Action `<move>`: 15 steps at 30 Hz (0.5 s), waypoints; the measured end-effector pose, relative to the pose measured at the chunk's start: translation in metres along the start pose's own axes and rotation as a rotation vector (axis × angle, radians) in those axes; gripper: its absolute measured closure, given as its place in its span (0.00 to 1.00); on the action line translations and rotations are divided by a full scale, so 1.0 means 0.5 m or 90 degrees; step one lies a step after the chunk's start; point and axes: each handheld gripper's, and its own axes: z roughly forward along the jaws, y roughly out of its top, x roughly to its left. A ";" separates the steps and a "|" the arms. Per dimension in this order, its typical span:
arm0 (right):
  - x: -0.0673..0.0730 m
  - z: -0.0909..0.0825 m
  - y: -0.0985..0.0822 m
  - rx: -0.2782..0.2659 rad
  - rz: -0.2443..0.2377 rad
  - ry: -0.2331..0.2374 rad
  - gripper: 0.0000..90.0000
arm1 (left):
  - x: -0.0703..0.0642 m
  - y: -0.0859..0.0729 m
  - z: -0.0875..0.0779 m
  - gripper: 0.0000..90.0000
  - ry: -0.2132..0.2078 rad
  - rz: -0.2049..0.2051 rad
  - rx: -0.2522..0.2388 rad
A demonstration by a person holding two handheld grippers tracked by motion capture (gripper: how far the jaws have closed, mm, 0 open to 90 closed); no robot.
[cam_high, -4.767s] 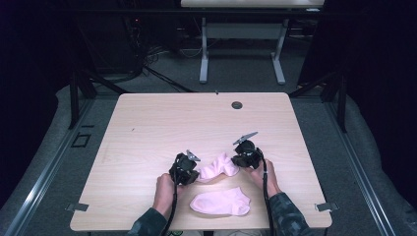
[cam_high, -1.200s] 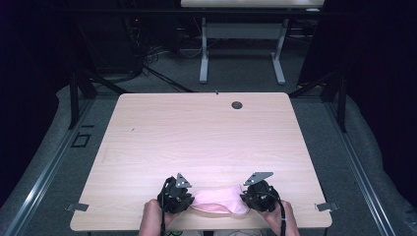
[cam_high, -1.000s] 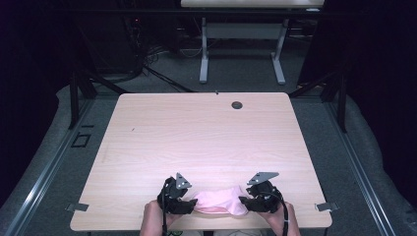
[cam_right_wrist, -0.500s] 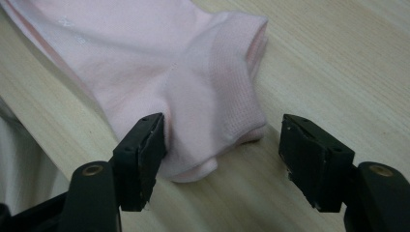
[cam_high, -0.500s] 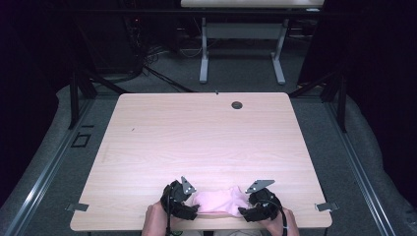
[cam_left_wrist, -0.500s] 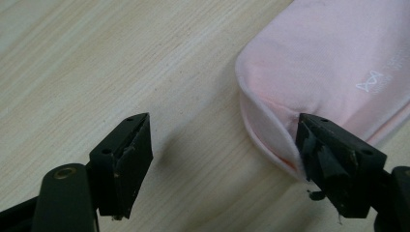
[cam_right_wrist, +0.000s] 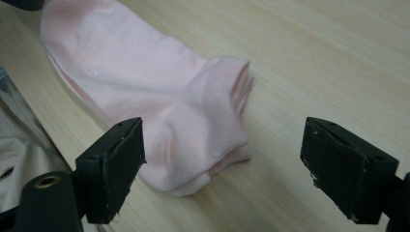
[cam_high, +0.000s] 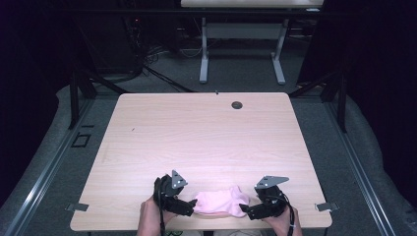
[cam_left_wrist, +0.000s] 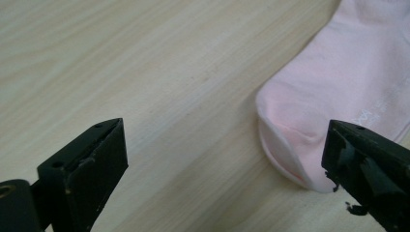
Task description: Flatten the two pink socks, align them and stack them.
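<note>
Two pale pink socks (cam_high: 221,201) lie stacked flat at the table's front edge, toes to the left and cuffs to the right. My left gripper (cam_high: 186,207) sits at the toe end, held by a hand. In the left gripper view the gripper (cam_left_wrist: 225,140) is open, its jaws have just been opening, and the sock toe (cam_left_wrist: 338,82) lies loose by its right jaw. My right gripper (cam_high: 252,211) is at the cuff end. The right gripper view shows the gripper (cam_right_wrist: 222,130) open too, its jaws just widened, with the cuffs (cam_right_wrist: 203,125) lying unpressed between them.
The light wooden table (cam_high: 206,137) has a small dark round cap (cam_high: 237,104) near its back edge. The socks lie close to the front edge (cam_high: 123,227). A white desk frame (cam_high: 241,54) stands on the grey floor behind. Pale clothing (cam_right_wrist: 19,159) lies beyond the table edge.
Earlier one sock was held mid-table above the other lying in front. Now both lie stacked at the front edge, and both grippers have let go, jaws spread.
</note>
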 end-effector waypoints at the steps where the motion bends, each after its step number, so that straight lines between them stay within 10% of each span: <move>1: -0.004 -0.007 0.000 -0.010 0.008 -0.003 0.15 | 0.008 -0.001 -0.007 0.01 0.005 -0.004 -0.005; 15: -0.122 -0.052 -0.050 -0.042 0.085 -0.144 0.00 | 0.156 -0.113 -0.029 0.00 0.099 -0.126 -0.031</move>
